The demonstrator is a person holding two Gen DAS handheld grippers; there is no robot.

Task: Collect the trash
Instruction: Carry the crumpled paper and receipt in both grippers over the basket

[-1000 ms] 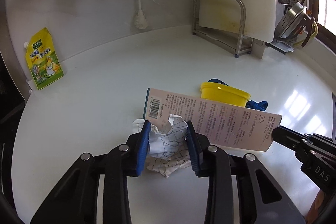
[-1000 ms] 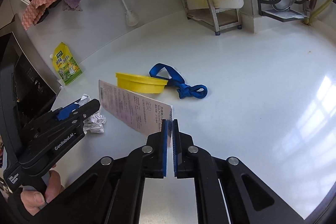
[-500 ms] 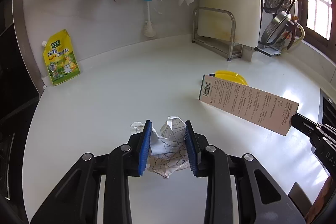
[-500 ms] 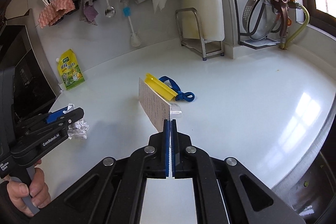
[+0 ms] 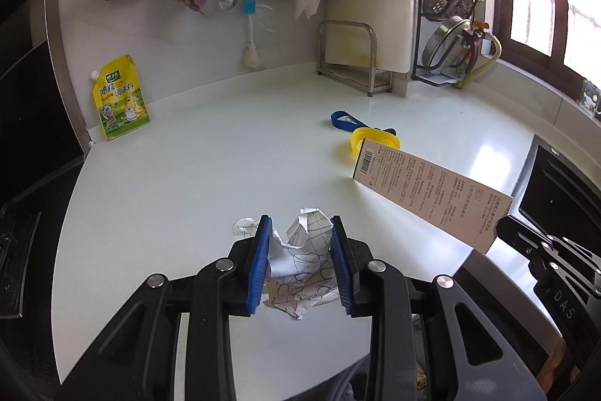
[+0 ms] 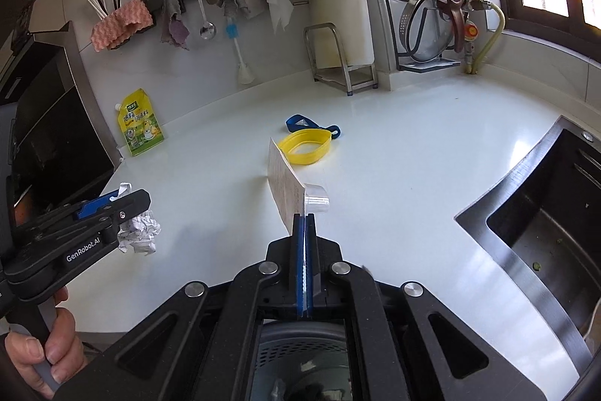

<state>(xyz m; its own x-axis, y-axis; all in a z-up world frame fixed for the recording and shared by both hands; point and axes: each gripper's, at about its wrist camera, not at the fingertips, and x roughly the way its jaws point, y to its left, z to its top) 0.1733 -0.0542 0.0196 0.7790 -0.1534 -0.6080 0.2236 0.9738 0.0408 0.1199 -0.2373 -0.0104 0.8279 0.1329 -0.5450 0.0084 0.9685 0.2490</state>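
My left gripper (image 5: 300, 235) is shut on a crumpled white paper with line patterns (image 5: 304, 250) and holds it above the white counter (image 5: 210, 168); the paper also shows in the right wrist view (image 6: 141, 235). My right gripper (image 6: 305, 218) is shut on the edge of a flat printed cardboard package (image 6: 285, 181) with a clear plastic blister (image 6: 317, 200), held in the air; the package shows in the left wrist view (image 5: 432, 186). A yellow plastic ring lid (image 6: 306, 145) and a blue strap (image 6: 300, 123) lie on the counter.
A yellow seasoning pouch (image 5: 118, 98) leans on the back wall. A cutting board rack (image 5: 353, 59) and a steamer rack (image 5: 458, 17) stand at the back right. A sink (image 6: 544, 213) is at the right. A dark bin (image 6: 300, 359) lies below my right gripper.
Both grippers have risen and pulled back from the counter with their items. The package swung away from the yellow lid toward the counter's front edge.
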